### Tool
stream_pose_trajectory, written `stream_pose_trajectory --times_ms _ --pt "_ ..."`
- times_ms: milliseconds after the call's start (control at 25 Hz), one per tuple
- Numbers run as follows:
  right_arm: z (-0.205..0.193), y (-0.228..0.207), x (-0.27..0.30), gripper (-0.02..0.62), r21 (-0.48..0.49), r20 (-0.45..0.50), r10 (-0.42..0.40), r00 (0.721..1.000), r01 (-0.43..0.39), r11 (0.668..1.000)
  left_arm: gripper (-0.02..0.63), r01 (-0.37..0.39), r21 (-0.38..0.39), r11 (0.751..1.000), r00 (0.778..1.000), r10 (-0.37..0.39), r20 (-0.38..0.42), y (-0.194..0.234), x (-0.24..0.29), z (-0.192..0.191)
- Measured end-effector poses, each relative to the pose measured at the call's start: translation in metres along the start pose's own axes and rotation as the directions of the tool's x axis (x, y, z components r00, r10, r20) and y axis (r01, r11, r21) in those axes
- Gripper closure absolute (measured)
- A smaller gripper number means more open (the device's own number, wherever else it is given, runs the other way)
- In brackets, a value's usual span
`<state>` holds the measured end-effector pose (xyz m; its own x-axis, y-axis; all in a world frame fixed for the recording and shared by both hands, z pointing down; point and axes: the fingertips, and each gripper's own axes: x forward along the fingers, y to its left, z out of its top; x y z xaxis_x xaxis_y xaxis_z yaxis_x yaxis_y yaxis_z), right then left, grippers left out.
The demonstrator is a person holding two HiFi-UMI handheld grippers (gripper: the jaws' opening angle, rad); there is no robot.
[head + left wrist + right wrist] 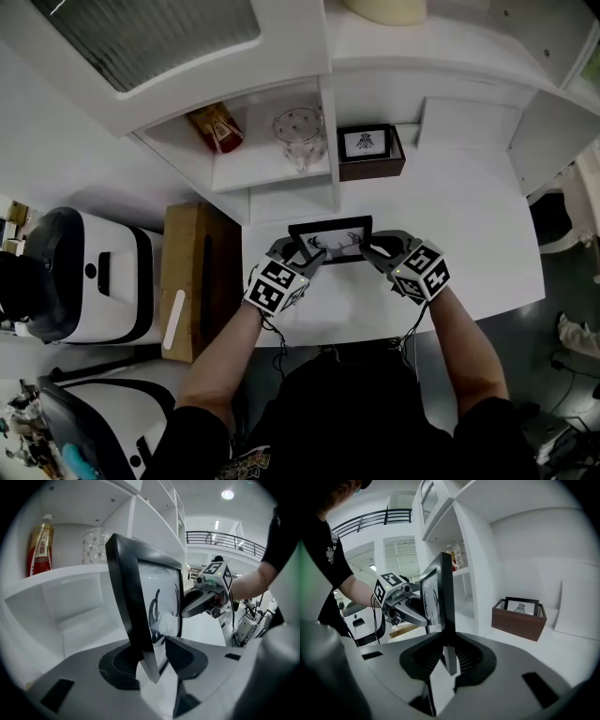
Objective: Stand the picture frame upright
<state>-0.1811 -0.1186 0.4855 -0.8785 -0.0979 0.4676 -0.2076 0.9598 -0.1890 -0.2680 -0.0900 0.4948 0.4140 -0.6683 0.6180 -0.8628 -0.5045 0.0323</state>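
The right gripper [448, 654] clamps the right edge of the picture frame [330, 242]. The left gripper [157, 654] straddles its left edge, jaws wide, not pressing. Both forearms reach forward, grippers tilted downward. The frame stands upright near the tabletop's [469, 216] front edge.

Black picture frame [330, 244], white table [469, 216], brown box [370, 169], red bottle [217, 127]

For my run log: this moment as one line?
picture frame: upright | left gripper: open, frame edge between jaws | right gripper: shut on frame edge
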Motion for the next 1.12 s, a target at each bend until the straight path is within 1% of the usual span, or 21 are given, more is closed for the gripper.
stream_pose_trajectory --times_ms 200,360,600,880,1120 --pt "-0.007 -0.017 0.018 0.526 0.032 -0.004 -0.021 1.0 0.021 0.999 0.437 -0.004 0.005 1.0 1.0 0.004 -0.013 0.015 0.015 -0.007" --pt "-0.011 -0.03 0.03 0.526 0.04 -0.02 -0.042 0.999 0.043 0.998 0.436 -0.002 -0.005 1.0 1.0 0.002 -0.018 0.027 0.029 -0.012" --pt "-0.016 -0.047 0.047 0.526 0.061 -0.035 -0.064 0.997 0.066 0.996 0.434 0.006 0.003 1.0 1.0 -0.006 -0.027 0.046 0.046 -0.017" --pt "-0.02 -0.06 0.064 0.526 0.066 -0.049 -0.065 0.997 0.068 0.995 0.434 0.004 -0.01 1.0 0.999 -0.005 -0.034 0.061 0.059 -0.024" --pt "-0.018 -0.068 0.074 0.525 0.079 -0.047 -0.063 0.997 0.066 0.995 0.434 -0.002 0.006 1.0 1.0 0.003 -0.024 0.071 0.062 -0.023"
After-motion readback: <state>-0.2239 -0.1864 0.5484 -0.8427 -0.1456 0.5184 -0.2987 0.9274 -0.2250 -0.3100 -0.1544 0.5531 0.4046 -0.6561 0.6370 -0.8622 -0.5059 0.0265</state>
